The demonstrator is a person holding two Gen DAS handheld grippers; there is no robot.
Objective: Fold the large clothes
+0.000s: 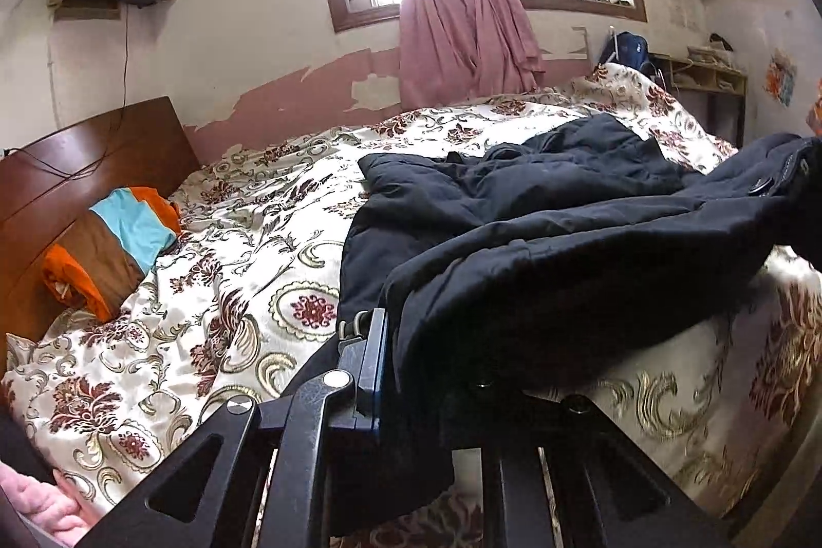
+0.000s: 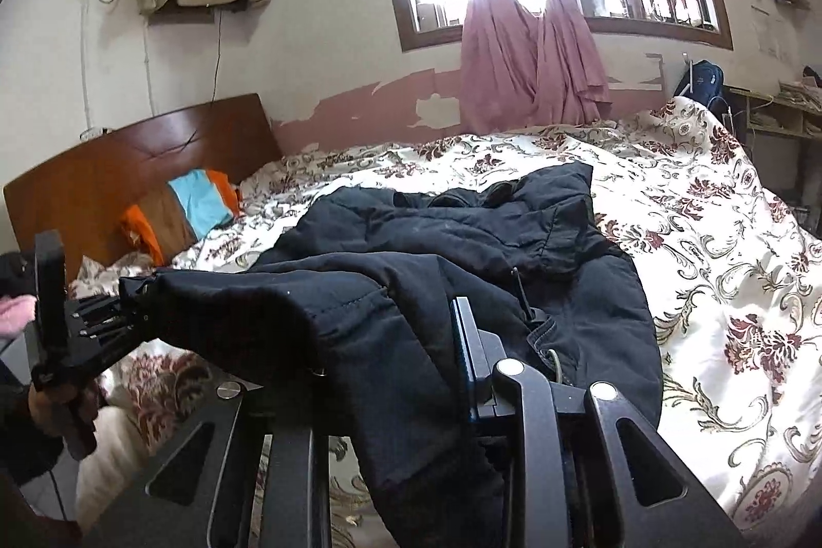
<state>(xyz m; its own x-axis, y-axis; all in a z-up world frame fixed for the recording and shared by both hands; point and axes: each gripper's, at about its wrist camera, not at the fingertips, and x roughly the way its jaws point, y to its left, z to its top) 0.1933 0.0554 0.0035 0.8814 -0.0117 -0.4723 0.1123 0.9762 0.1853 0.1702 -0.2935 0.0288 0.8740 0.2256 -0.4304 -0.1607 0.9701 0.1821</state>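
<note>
A dark navy padded jacket (image 1: 539,209) lies spread on the bed, its near hem lifted off the quilt. My left gripper (image 1: 411,373) is shut on that hem; one finger (image 1: 372,358) shows and the fabric hides the other. In the right wrist view the jacket (image 2: 462,229) drapes over my right gripper (image 2: 411,368), which is shut on the hem, with only its right finger (image 2: 470,353) visible. The left gripper (image 2: 128,306) also appears there at the far left, clamped on the hem's other end and held by a hand (image 2: 46,404).
A floral quilt (image 1: 231,281) covers the bed. A folded orange, blue and brown cloth (image 1: 118,240) rests against the wooden headboard (image 1: 77,168). Pink curtains (image 1: 462,24) hang at the window behind. A desk (image 1: 714,80) stands at the far right.
</note>
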